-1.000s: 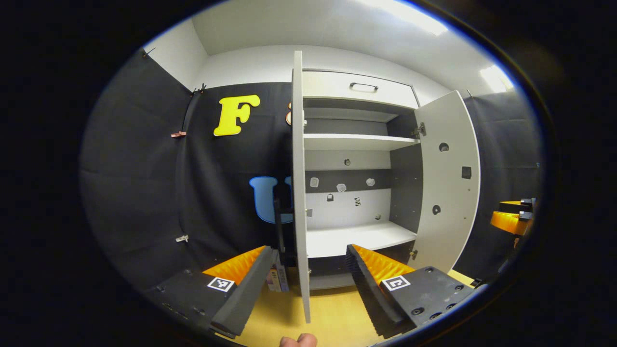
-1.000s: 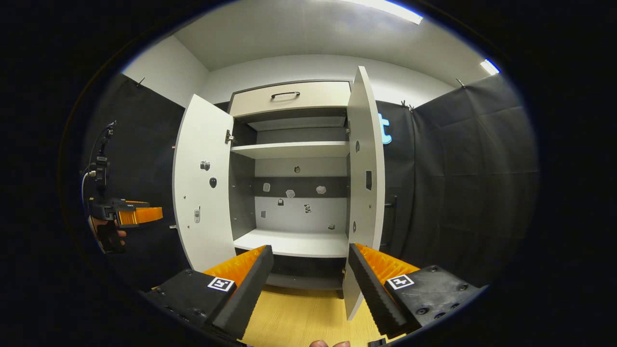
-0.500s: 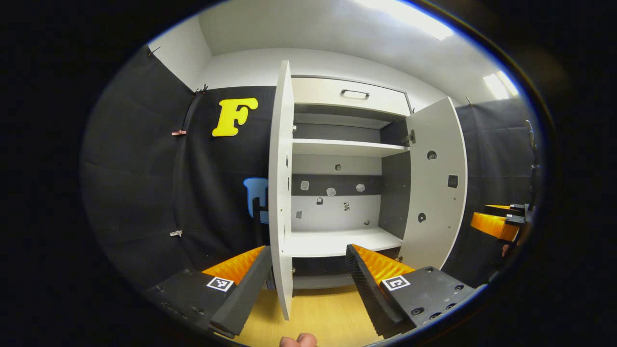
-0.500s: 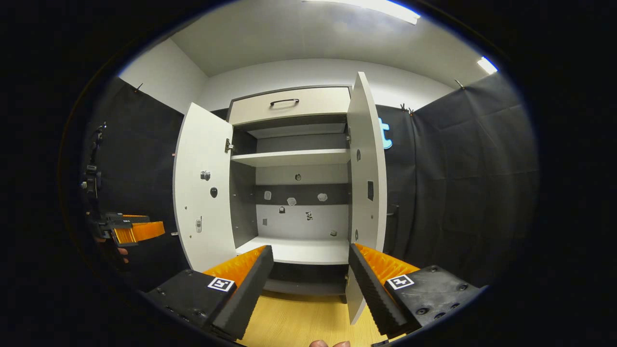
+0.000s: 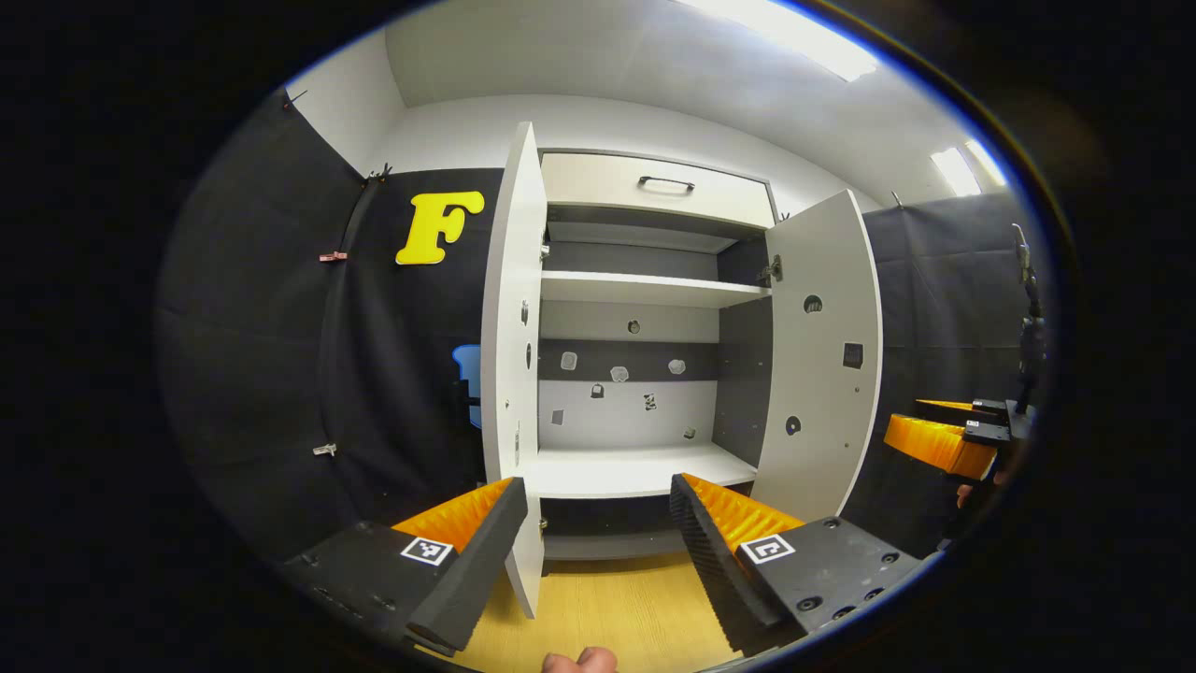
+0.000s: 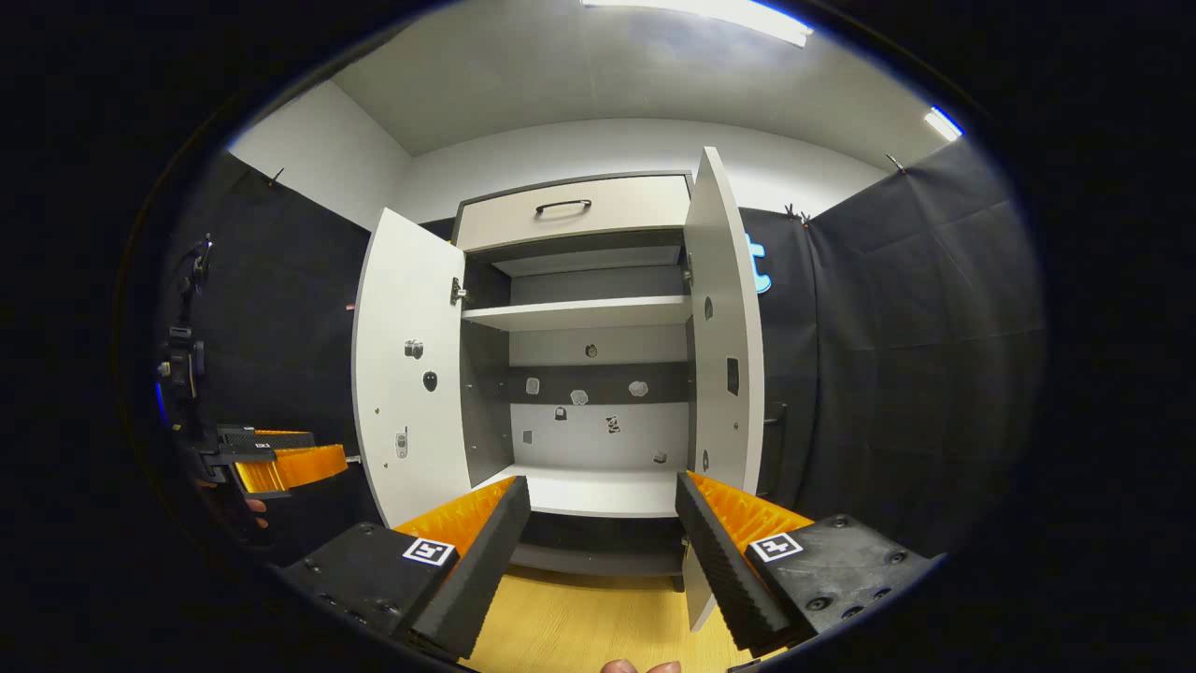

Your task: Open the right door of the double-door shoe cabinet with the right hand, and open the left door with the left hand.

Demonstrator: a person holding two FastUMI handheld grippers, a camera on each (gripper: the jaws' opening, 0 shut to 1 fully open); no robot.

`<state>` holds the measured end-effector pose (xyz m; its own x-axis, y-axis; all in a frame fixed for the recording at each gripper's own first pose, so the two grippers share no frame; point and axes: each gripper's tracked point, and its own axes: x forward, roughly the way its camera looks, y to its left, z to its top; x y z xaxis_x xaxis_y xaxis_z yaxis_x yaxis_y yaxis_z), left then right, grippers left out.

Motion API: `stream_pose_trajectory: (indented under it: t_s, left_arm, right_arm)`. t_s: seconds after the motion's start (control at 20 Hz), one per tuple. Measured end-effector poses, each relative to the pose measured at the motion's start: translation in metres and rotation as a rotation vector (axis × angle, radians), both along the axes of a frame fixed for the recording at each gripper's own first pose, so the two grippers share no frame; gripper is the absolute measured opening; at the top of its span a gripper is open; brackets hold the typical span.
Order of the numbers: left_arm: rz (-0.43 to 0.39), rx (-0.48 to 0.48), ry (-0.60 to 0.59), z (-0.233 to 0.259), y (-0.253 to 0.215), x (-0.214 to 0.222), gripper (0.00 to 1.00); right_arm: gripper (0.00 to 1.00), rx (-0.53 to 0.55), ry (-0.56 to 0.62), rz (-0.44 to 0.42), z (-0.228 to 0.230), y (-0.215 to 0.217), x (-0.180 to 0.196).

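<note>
In the left gripper view, the left hand-held gripper [image 5: 590, 551] sits at the bottom of the frame. Its two fingers are spread wide apart. They hold nothing and touch nothing. A bit of the person's fingertips [image 5: 579, 661] peeks in at the very bottom edge, below the gap.

In the right gripper view, the right hand-held gripper [image 6: 603, 556] also sits at the bottom of the frame, with its fingers wide apart and nothing between them. It touches nothing. The left hand-held gripper also shows here, low at the left edge, held by a hand and well apart from the cabinet.

The tall white and grey double-door shoe cabinet [image 5: 645, 280] stands in the middle of the frame in both views. Both doors stand open. In the left gripper view, the white left door [image 5: 512, 374] is seen almost edge-on, left of the middle, and the white right door [image 5: 822, 365] swings out on the right. In the right gripper view, the left door [image 6: 406, 374] swings out on the left and the right door [image 6: 724, 374] is nearly edge-on.

Inside are white shelves [image 6: 584, 313]. A closed pale drawer with a dark handle [image 6: 575, 207] sits at the top. The cabinet stands on a yellow wooden floor [image 5: 617, 608].
</note>
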<state>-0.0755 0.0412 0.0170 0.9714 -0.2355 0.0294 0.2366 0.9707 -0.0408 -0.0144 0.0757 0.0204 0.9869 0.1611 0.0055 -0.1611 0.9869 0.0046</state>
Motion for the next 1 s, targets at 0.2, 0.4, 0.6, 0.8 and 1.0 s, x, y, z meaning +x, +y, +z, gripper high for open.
stream_pose_trajectory:
  t_s: [0.2,0.4,0.6,0.8,1.0]
  left_arm:
    - [-0.003,-0.003,0.010,-0.0041,-0.0018,0.0012,0.96]
    - [-0.002,-0.004,0.017,-0.0060,-0.0015,0.0001,0.96]
    - [0.003,0.000,0.016,-0.0052,0.0014,-0.0013,0.96]
    - [-0.003,0.001,0.020,-0.0063,0.0012,-0.0030,0.96]
    - [-0.009,0.006,0.020,-0.0068,0.0001,-0.0033,0.96]
  right_arm:
    - [0.98,-0.024,0.000,-0.005,-0.0010,-0.0009,-0.0013]
    - [0.99,-0.023,-0.008,-0.013,0.0010,-0.0018,-0.0020]
    - [0.99,-0.029,-0.028,-0.016,0.0041,-0.0017,-0.0022]
    - [0.99,-0.029,-0.027,-0.012,0.0036,0.0011,-0.0040]
    - [0.98,-0.028,-0.020,-0.014,0.0024,0.0020,-0.0053]
